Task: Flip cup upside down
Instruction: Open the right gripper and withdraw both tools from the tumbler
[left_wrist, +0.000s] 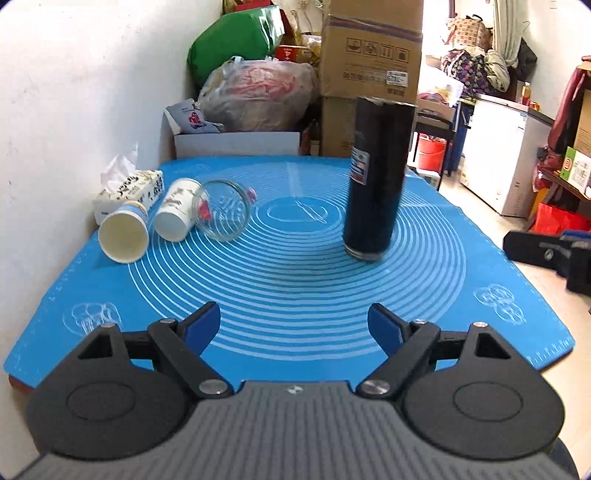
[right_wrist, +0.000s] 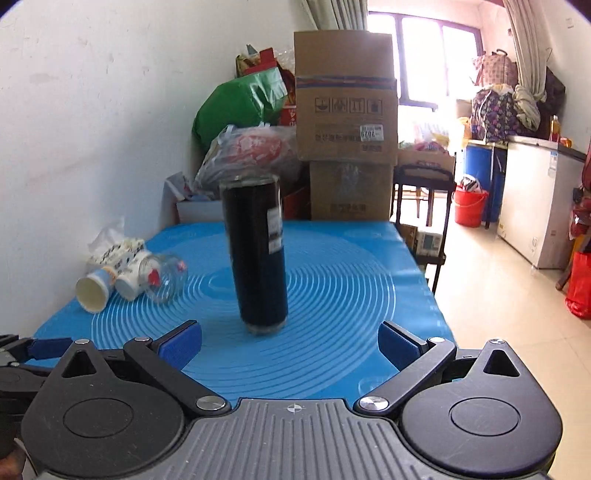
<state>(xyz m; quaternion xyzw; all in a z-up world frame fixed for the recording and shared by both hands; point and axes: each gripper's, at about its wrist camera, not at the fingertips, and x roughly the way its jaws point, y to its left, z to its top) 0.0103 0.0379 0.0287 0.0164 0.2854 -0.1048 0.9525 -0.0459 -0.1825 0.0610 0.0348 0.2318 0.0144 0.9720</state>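
Note:
A tall black cup (left_wrist: 376, 177) with a white label stands on the blue mat (left_wrist: 295, 295), slightly tilted and blurred; it also shows in the right wrist view (right_wrist: 258, 254). My left gripper (left_wrist: 293, 328) is open and empty, near the mat's front edge, well short of the cup. My right gripper (right_wrist: 290, 347) is open and empty, just in front of the cup. The right gripper's body shows at the right edge of the left wrist view (left_wrist: 546, 254).
Two paper cups (left_wrist: 123, 234) (left_wrist: 175, 214) and a clear glass (left_wrist: 221, 208) lie on their sides at the mat's left, beside a tissue pack (left_wrist: 129, 190) against the wall. Cardboard boxes (left_wrist: 369, 74) and bags (left_wrist: 258, 92) stand behind the table. The floor lies to the right.

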